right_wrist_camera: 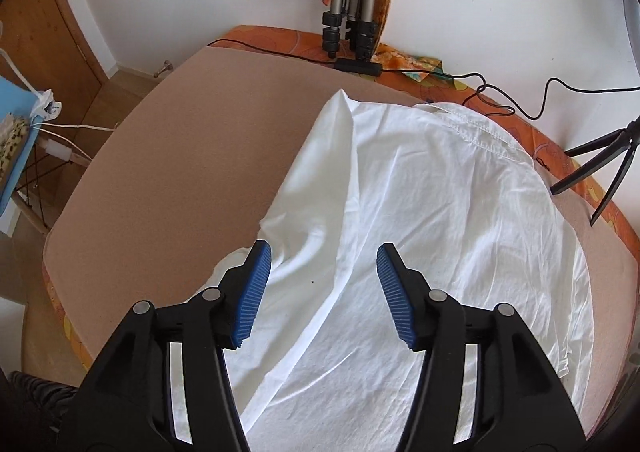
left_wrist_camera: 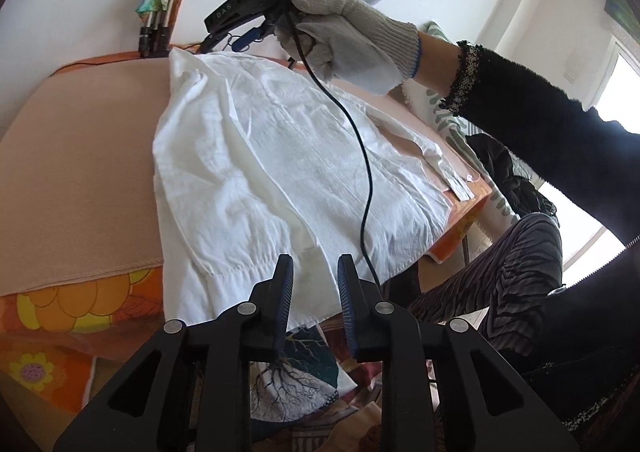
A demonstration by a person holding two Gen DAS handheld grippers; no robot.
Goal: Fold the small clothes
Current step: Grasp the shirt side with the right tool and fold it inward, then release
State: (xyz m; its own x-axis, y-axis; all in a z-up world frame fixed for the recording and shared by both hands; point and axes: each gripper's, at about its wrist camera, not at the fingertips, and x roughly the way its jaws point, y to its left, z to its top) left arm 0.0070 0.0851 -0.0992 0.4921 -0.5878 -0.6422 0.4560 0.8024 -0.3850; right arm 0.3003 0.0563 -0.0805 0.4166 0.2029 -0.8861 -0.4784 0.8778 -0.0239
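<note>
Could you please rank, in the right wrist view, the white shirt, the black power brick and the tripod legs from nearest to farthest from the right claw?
1. White shirt: right under the open right claw, spread on the table.
2. Black power brick: at the table's far edge.
3. Tripod legs: just behind the brick, against the wall.

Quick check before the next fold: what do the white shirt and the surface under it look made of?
White shirt: thin woven cloth, likely cotton, matte; it shows fine creases and a stitched seam. Surface: a smooth, matte tan fabric cover with a stitched hem at the near edge, laid over an orange floral cloth; fibre unclear.
</note>
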